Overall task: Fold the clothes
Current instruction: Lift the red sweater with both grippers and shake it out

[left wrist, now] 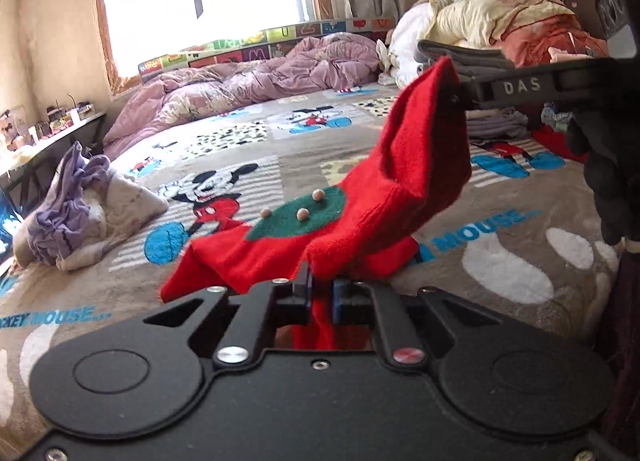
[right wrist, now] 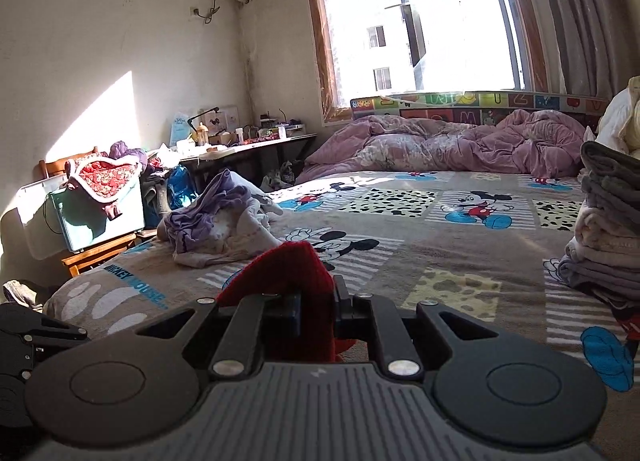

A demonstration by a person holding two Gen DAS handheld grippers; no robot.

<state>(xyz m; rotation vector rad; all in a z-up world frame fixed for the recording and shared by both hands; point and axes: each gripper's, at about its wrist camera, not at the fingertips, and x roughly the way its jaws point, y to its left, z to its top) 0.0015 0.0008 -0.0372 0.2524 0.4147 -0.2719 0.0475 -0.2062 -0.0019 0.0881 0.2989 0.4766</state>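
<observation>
Hanging between both tools, the red knitted garment with a green patch and small beige bobbles point(left wrist: 360, 221) sags above the near part of the Mickey Mouse printed fleece bedspread point(left wrist: 500, 261). The left gripper point(left wrist: 322, 295) is clamped on its near edge; the right gripper point(right wrist: 318, 307) is clamped on a raised corner at the right. Little cloth seems caught in either bite, so a sharp tug could likely pull the knit free and drop it in a heap. Uneven tension may skew any fold. The stack of folded grey and lilac clothes point(right wrist: 608, 229) lies far right, and a careless swing might topple it.
</observation>
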